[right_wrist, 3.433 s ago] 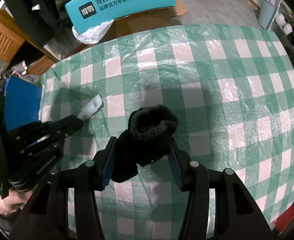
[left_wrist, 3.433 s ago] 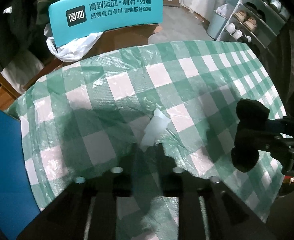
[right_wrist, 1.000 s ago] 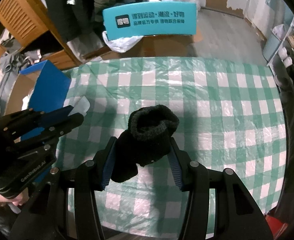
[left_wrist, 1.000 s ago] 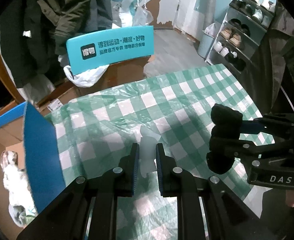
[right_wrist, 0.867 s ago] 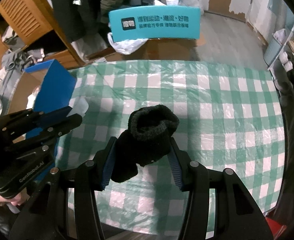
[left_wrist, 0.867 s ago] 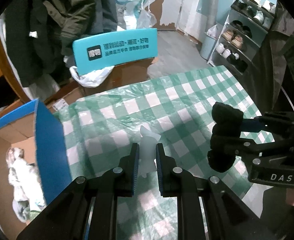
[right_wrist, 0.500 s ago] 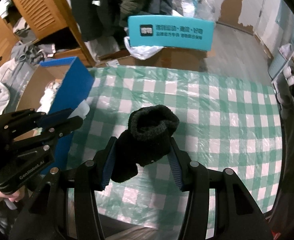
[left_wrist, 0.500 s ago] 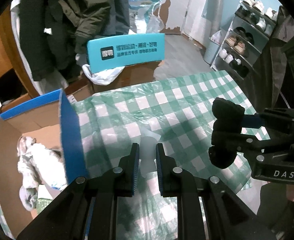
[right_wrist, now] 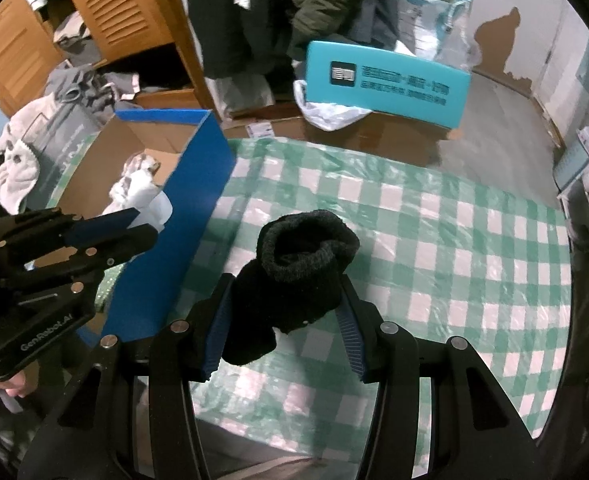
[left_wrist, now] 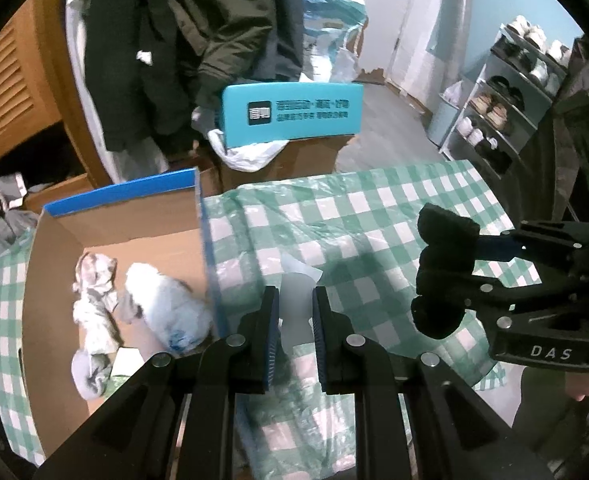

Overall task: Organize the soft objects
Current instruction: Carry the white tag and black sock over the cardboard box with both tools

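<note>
left gripper (left_wrist: 293, 312) pinched tight on a thin white cloth scrap (left_wrist: 294, 300), right gripper (right_wrist: 284, 320) clamped round a rolled black sock (right_wrist: 294, 272), both above the green checked tablecloth (right_wrist: 434, 240), blue-sided cardboard box (left_wrist: 134, 224) of rags (left_wrist: 94, 292) on the left

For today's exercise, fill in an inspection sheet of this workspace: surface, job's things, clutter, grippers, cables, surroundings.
Surface: green-and-white checked plastic tablecloth, wrinkled.
Job's things: rolled black knitted sock; pale translucent soft piece; open blue-sided cardboard box holding crumpled light cloths.
Clutter: nothing seen on the cloth.
Grippers: left gripper shut on the pale piece; right gripper shut on the sock.
Cables: nothing seen.
Surroundings: teal printed box, hanging dark coats, shoe rack.
</note>
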A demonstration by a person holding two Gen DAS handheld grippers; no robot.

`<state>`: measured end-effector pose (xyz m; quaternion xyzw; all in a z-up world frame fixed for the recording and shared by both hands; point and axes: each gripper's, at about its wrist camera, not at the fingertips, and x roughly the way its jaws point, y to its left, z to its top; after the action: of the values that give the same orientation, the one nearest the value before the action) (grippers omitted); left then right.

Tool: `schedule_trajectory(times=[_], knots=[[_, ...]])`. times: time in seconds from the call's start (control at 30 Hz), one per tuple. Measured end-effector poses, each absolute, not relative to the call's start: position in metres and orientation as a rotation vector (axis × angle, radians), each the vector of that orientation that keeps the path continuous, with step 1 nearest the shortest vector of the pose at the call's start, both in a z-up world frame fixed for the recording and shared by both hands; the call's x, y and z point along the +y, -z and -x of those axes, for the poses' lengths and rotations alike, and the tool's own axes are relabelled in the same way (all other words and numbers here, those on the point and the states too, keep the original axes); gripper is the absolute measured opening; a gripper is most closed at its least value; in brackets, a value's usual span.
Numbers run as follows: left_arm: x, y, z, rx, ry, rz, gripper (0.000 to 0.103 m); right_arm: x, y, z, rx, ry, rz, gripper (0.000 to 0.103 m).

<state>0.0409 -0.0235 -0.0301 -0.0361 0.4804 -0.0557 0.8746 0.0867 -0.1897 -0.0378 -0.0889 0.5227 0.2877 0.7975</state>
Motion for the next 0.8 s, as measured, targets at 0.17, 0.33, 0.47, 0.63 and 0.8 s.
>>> schedule_trajectory(times=[0.17,0.33,0.47,0.63,0.8], knots=[[0.0,0.029,-0.032,1.004,0.088,0.106,0.016,-0.165,0.036,-0.081,1.123,-0.654,0.217,0.049],[0.022,0.027,-0.024,0.999,0.054,0.127,0.016,-0.139,0.033,-0.075,1.117,-0.695,0.241,0.049],[0.039,0.025,-0.017,0.994,0.025,0.141,0.016,-0.117,0.032,-0.071,1.113,-0.732,0.258,0.049],[0.062,0.026,-0.009,0.993,-0.013,0.156,0.016,-0.094,0.032,-0.067,1.116,-0.768,0.275,0.049],[0.083,0.032,-0.001,1.004,-0.042,0.18,0.016,-0.071,0.034,-0.064,1.122,-0.8,0.292,0.049]])
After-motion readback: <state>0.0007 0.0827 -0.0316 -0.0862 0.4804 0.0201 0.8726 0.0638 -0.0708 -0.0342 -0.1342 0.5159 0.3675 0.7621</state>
